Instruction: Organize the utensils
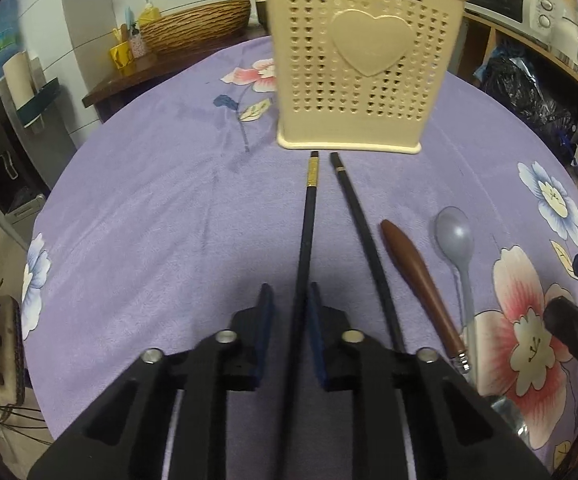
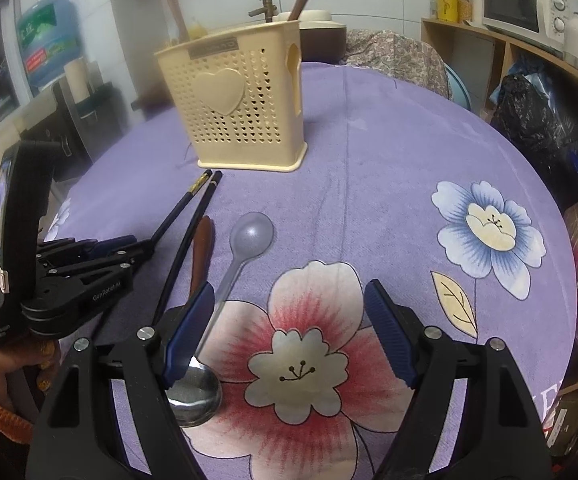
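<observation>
A cream perforated utensil holder (image 1: 363, 68) with a heart stands on the purple floral tablecloth (image 1: 149, 220); it also shows in the right wrist view (image 2: 241, 108) with brown sticks in it. My left gripper (image 1: 291, 320) is nearly shut around a black chopstick (image 1: 309, 208) with a gold band. A second black chopstick (image 1: 359, 220), a wooden-handled metal spoon (image 1: 413, 268) and a grey plastic spoon (image 1: 455, 236) lie to its right. My right gripper (image 2: 289, 312) is open and empty above the cloth, its left finger beside the metal spoon bowl (image 2: 195, 394).
The table edge curves round on all sides. A woven basket (image 1: 197, 26) and yellow cups stand on a side shelf at the left. Shelves with a microwave (image 2: 517, 4) and bags stand at the right.
</observation>
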The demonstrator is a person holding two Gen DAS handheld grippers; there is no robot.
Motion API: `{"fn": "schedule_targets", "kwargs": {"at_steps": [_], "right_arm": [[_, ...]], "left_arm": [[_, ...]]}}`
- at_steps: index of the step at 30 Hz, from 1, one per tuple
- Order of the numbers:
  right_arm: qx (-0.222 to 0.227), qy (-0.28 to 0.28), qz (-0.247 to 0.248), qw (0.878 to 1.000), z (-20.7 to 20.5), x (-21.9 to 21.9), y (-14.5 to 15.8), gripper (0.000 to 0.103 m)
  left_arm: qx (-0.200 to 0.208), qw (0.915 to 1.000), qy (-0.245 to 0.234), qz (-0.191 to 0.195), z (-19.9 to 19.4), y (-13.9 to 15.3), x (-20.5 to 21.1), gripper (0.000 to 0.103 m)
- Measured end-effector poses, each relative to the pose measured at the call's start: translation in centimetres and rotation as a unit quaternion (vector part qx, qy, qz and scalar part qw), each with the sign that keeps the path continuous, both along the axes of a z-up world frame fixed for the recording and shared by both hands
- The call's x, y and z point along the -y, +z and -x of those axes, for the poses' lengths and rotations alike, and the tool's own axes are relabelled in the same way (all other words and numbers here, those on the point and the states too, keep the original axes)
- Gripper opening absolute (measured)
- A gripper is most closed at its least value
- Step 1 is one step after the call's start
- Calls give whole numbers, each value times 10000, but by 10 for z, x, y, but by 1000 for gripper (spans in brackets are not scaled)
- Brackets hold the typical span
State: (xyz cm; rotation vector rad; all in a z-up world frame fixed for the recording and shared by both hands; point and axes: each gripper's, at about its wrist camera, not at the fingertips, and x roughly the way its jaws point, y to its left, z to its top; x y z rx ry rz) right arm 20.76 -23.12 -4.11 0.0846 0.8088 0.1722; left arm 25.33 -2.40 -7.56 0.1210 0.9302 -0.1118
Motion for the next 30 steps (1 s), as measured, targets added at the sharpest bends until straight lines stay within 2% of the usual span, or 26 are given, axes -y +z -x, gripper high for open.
{"fn": "schedule_targets", "kwargs": {"at_steps": [4, 10, 13, 14, 15, 17, 18, 19, 22, 27, 30], "right_arm": [[100, 225, 57, 9997, -4, -14, 5, 76], [-7, 962, -57, 9953, -19, -48, 5, 49], [-140, 1145, 150, 9932, -31, -63, -1, 38], [-220, 1155, 236, 9928, -36, -67, -4, 32], [-297, 1175, 266, 9923, -41, -70, -8, 29], [-454, 1207, 306, 9912, -48, -73, -15, 24], [-504, 1192, 339, 9910, -50, -74, -18, 23], [-538, 1199, 358, 9907, -52, -76, -21, 23], [-667, 1186, 345, 9901, -57, -78, -29, 19], [-639, 1199, 467, 9896, -61, -86, -32, 19], [-653, 1218, 517, 9891, -66, -90, -32, 19]], "left_arm": [[0, 9997, 229, 111, 4, 1, -20, 10], [-20, 9984, 440, 343, 9, 3, -35, 10], [-3, 9979, 465, 443, 11, 2, -36, 10], [6, 9978, 466, 472, 11, 2, -37, 11], [12, 9976, 466, 508, 11, 2, -38, 15], [39, 9976, 460, 508, 11, 2, -39, 39], [58, 9979, 475, 439, 11, 2, -39, 57], [105, 9981, 489, 357, 12, 2, -38, 61], [115, 9983, 461, 338, 12, -1, -38, 61], [66, 9990, 368, 256, 8, -1, -35, 60], [40, 9997, 228, 89, 1, -1, -30, 57]]}}
